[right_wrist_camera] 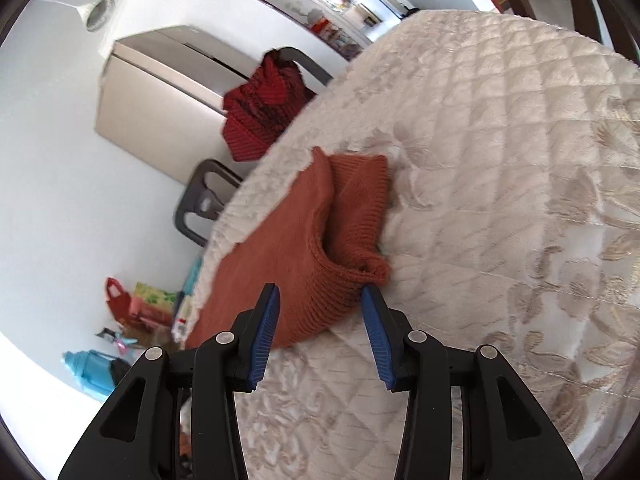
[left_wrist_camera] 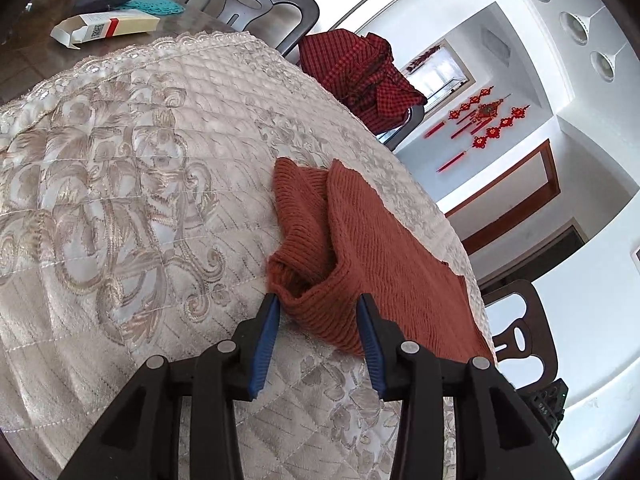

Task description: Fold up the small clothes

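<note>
Your left gripper (left_wrist_camera: 318, 304) is open, with its two blue pads apart. A folded corner of the rust-red knit top (left_wrist_camera: 360, 248) sits between the pads, but they do not squeeze it. Your right gripper (right_wrist_camera: 320, 294) is open too. The near edge of the same knit top (right_wrist_camera: 308, 248) lies between its blue pads, and they do not pinch it either.

The top lies near the edge of the table, on a cream quilted cloth (left_wrist_camera: 120, 184) with swirly patterns. One part of the top is flipped over onto itself. Farther off, a red checked shirt (left_wrist_camera: 360, 68) hangs on a dark chair (left_wrist_camera: 248, 0). A small white box (left_wrist_camera: 104, 28) lies on the far side of the table.
</note>
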`<state>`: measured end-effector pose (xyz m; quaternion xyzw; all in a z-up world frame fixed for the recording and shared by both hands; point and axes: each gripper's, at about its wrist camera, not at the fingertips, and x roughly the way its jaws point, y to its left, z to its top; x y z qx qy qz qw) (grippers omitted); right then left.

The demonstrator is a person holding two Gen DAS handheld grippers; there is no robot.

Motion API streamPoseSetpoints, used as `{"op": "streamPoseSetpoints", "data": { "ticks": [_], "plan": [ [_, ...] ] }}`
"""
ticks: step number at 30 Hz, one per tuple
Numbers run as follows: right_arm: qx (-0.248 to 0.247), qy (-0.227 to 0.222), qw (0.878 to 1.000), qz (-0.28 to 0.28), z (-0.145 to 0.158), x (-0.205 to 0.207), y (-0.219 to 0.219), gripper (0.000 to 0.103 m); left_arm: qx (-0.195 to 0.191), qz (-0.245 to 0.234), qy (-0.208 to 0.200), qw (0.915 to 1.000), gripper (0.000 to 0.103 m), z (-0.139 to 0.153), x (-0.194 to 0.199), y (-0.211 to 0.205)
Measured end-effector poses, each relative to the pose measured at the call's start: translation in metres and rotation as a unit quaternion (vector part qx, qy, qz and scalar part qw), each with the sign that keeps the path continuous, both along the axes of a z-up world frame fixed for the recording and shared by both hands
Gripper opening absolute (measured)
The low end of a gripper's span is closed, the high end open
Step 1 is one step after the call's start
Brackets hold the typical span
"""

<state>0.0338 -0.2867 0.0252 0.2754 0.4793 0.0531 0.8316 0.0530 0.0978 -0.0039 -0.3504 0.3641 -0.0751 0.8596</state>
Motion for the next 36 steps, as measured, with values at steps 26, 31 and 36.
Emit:
{"op": "streamPoseSetpoints", "data": {
  "ticks": [26, 31, 36],
  "plan": [
    [-0.011, -0.009, 1.0, 0.006, 0.021, -0.015, 0.013, 0.009, 0.022, -0.011, -0.015, 0.9996, 0.011, 0.03, -0.038, 0.005],
    [-0.014, 0.016, 1.0, 0.007, 0.027, -0.047, 0.008, 0.009, 0.024, -0.018, 0.003, 0.9995, 0.011, 0.025, -0.07, 0.007],
    [-0.016, 0.04, 0.999, 0.008, 0.03, -0.076, 0.011, 0.009, 0.027, -0.021, 0.022, 0.9992, 0.011, 0.02, -0.093, 0.007]
  ]
}}
